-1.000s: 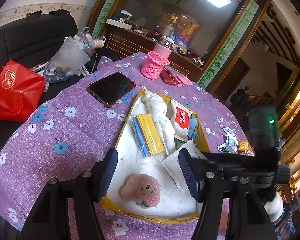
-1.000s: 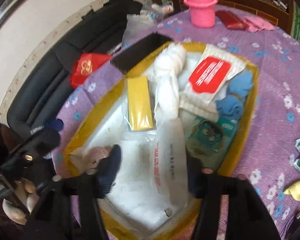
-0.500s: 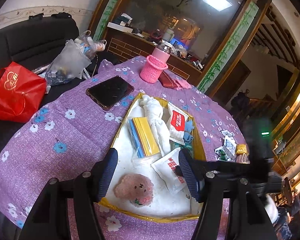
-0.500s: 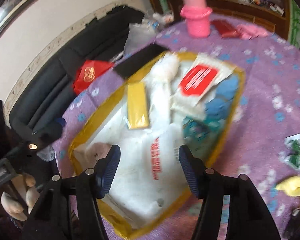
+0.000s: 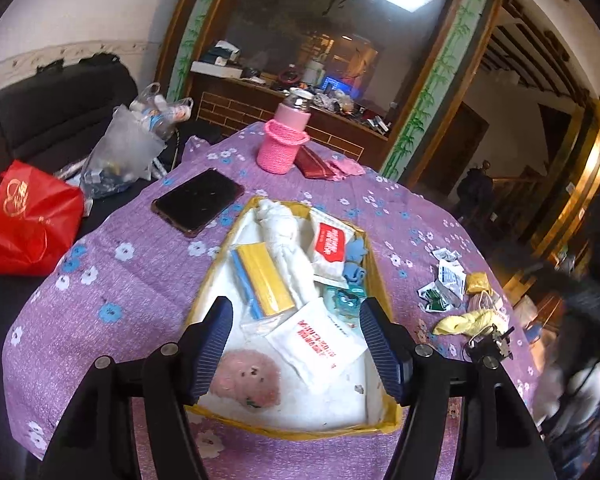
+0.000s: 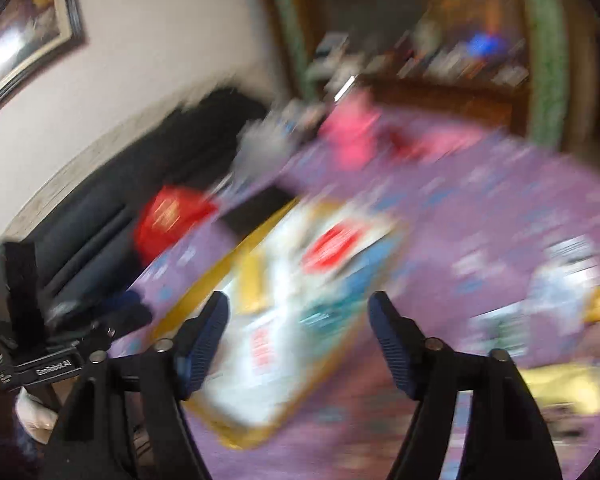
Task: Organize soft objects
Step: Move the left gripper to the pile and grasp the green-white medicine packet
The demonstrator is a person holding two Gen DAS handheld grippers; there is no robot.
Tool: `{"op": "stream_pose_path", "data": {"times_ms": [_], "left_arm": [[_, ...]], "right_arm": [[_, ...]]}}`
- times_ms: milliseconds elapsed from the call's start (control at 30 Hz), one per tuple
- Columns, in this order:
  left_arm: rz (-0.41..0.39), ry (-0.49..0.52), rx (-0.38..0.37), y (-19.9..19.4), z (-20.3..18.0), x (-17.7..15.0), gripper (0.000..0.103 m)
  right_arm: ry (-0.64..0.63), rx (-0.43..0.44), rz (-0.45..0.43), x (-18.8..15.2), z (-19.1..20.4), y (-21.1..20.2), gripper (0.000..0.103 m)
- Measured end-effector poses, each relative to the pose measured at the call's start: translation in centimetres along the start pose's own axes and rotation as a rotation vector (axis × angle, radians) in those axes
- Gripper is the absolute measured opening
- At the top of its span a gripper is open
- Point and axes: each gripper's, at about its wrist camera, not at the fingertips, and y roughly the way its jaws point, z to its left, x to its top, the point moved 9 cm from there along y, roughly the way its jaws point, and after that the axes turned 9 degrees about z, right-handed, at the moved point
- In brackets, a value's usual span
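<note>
Lying between spread left fingers (image 5: pixel 210 354): pink plush toy (image 5: pixel 249 378).

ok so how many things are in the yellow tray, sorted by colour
White: 4 (rolled cloth, red-label pack, printed pouch, clear bag)
Yellow: 1 (yellow pack)
Blue: 1 (blue cloth)
Teal: 1 (teal packet)
Pink: 1 (plush)
Total: 8 in the tray
</note>
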Motion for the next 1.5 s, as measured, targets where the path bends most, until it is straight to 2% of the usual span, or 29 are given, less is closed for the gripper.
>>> {"op": "stream_pose_path", "data": {"times_ms": [33, 67, 133, 167, 233, 367, 533, 633, 800, 933, 1000, 1133, 1267, 1500], "left_arm": [[-0.001, 0.012, 0.001, 0.0, -0.5, 0.0, 0.071], [-0.002, 0.03, 0.0, 0.1, -1.3, 0.0, 0.072], [0.002, 0.078, -0.007, 0.5, -3.3, -0.3, 0.074], [0.009, 0.096, -0.013, 0.6, -4.2, -0.5, 0.075], [0.04, 0.143, -0.038, 1.3, -6.7, -1.2, 0.075], [0.121, 0.236, -0.082, 3.0, -11.3, -3.3, 0.075], [0.206, 0.348, -0.104, 4.9, -15.9, -5.7, 0.075], [0.246, 0.37, -0.109, 5.8, -17.6, -6.3, 0.075], [0.282, 0.364, -0.076, 7.8, -19.6, -5.3, 0.075], [0.325, 0.338, -0.094, 11.2, -21.4, -4.2, 0.075], [0.347, 0.319, -0.102, 13.5, -22.4, -3.4, 0.075], [0.362, 0.273, -0.114, 18.0, -23.9, -1.3, 0.075], [0.378, 0.271, -0.077, 21.4, -24.2, -0.1, 0.075], [0.41, 0.328, -0.005, 25.4, -24.8, -0.9, 0.075]], "right_arm": [[0.008, -0.069, -0.078, 0.3, -1.8, -2.8, 0.099], [0.018, -0.127, -0.149, 0.2, -3.5, -5.3, 0.103], [0.048, -0.206, -0.25, -0.4, -6.9, -9.0, 0.103], [0.072, -0.24, -0.262, -1.0, -8.8, -10.2, 0.103], [0.166, -0.303, -0.224, -2.7, -13.4, -11.7, 0.103], [0.395, -0.295, -0.181, -6.9, -21.6, -13.2, 0.103], [0.503, -0.337, -0.125, -10.5, -28.1, -11.9, 0.103], [0.549, -0.355, -0.093, -11.7, -31.0, -9.3, 0.103], [0.579, -0.352, -0.089, -12.2, -33.8, -6.0, 0.103], [0.626, -0.256, -0.124, -13.1, -34.2, -6.3, 0.103], [0.64, -0.248, -0.159, -13.4, -34.3, -7.1, 0.103], [0.672, -0.242, -0.166, -13.7, -34.7, -7.4, 0.103], [0.682, -0.235, -0.157, -13.9, -34.9, -7.3, 0.103], [0.665, -0.241, -0.156, -13.6, -34.6, -7.3, 0.103]]}}
